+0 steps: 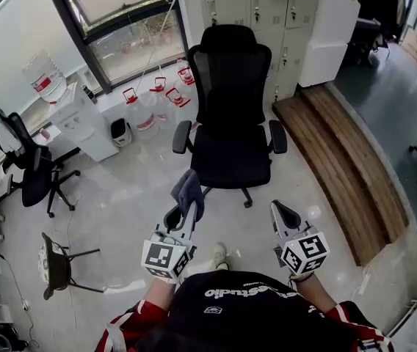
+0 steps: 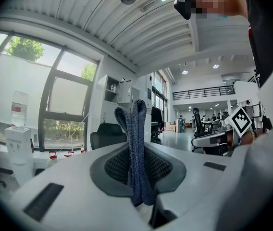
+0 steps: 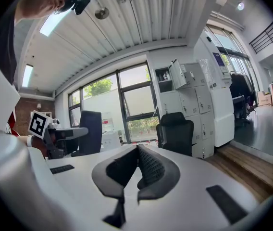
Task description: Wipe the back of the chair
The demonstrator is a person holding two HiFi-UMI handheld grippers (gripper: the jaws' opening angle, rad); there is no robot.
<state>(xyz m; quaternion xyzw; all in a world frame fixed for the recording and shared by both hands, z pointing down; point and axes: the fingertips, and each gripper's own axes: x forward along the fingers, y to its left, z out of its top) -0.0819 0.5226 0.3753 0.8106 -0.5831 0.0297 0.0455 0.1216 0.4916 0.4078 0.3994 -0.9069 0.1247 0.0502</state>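
My left hand-held gripper (image 1: 180, 213) is pinching a folded blue-grey cloth (image 1: 189, 189) that sticks up between its jaws. My right hand-held gripper (image 1: 285, 215) has its jaws pressed together with nothing in them. The black chair (image 1: 230, 134) stands on the floor in front of both, seat facing me, its back on the far side.

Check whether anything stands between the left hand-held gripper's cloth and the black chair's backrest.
No loose thing does. The left hand-held gripper, shut on the cloth, faces bare floor, then the chair's own seat, which lies before the backrest. The backrest's rear face is turned away toward the cabinets.
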